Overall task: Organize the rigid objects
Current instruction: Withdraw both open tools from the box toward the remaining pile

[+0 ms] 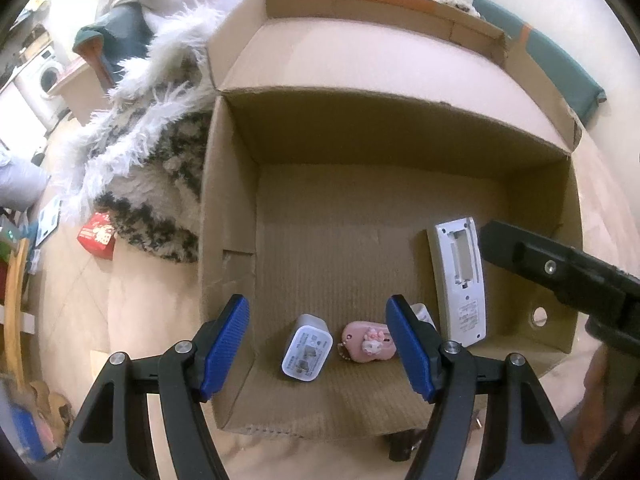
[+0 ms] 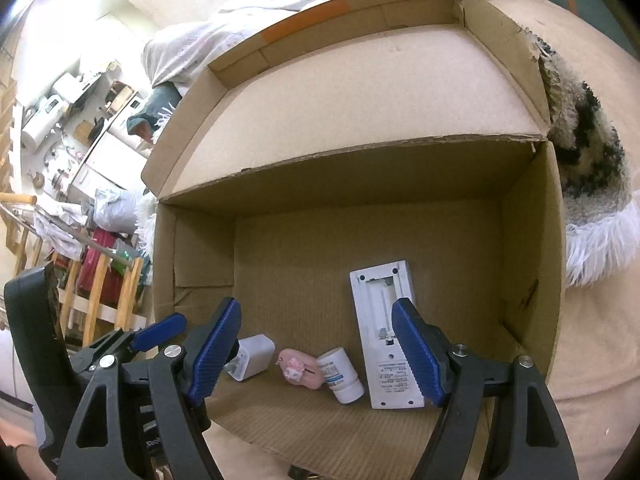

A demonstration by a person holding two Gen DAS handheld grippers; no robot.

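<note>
- Cardboard brown open box [image 2: 528,280] already holds the white plug adapter [image 1: 306,347], pink charm toy [image 1: 366,343], white pill bottle [image 2: 340,374] and white remote [image 2: 386,336], lined along its near wall, likely for tidiness.
- Left gripper [image 1: 318,346] and right gripper [image 2: 316,354] hover above, jaws apart, empty.

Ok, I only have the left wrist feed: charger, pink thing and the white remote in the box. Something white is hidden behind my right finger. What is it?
Observer: A small white bottle with a blue-printed label, lying on its side on the cardboard box floor.
Operator: Where does it lie relative to the others?
Observer: Between the pink toy and the white remote, its capped end pointing toward the near edge.
Operator: Is the right gripper carrying anything?
Observer: No. The right gripper is open and empty, above the near edge.
</note>
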